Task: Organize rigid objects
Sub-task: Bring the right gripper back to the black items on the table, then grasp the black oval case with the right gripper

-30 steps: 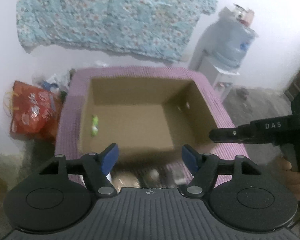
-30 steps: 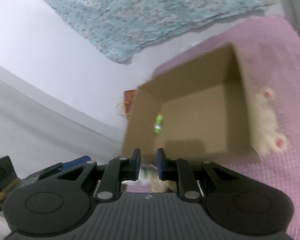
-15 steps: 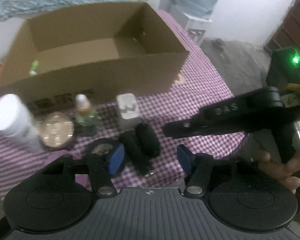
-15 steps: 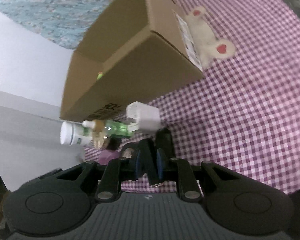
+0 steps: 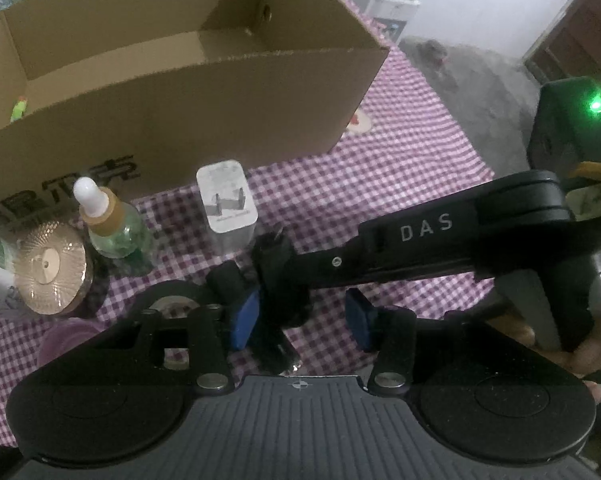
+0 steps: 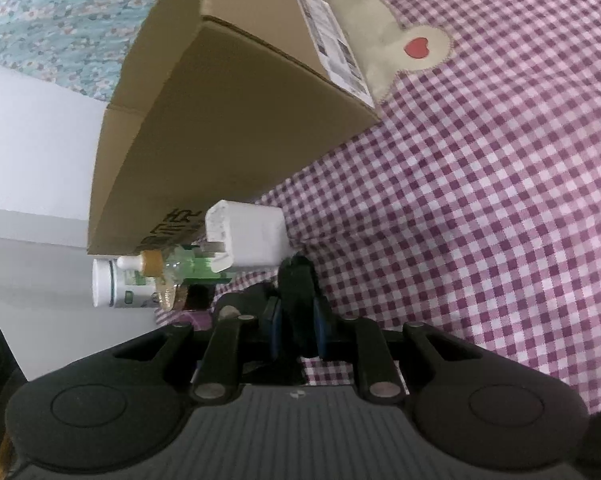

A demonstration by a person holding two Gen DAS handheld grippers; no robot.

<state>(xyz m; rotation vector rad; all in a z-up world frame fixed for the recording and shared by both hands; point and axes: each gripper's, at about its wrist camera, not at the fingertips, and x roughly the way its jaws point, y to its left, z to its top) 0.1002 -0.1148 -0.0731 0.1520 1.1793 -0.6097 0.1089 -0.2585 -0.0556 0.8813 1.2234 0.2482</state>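
Observation:
Two black rounded pieces (image 5: 284, 304) lie on the checked cloth in front of an open cardboard box (image 5: 180, 100). My right gripper (image 6: 296, 326) is shut on one black piece (image 6: 296, 296), pads pressing both its sides. It reaches in from the right in the left wrist view, right gripper (image 5: 274, 260). My left gripper (image 5: 300, 318) points down over the same pieces and its jaws are closing. The black pieces sit between its blue pads, close to the left pad; the right pad is clear of them. A small green item (image 5: 19, 106) lies inside the box.
Beside the box stand a white charger (image 5: 226, 204), a green dropper bottle (image 5: 112, 224), a gold disc (image 5: 48, 266) and a white bottle (image 6: 112, 284). A black ring (image 5: 168, 300) lies near my left finger. A person's hand (image 5: 588, 352) holds the right gripper. Floor lies beyond the table's right edge.
Both grippers dropped from above the box to the items in front of it. The left jaws narrowed. The right gripper's fingers came down around a black piece.

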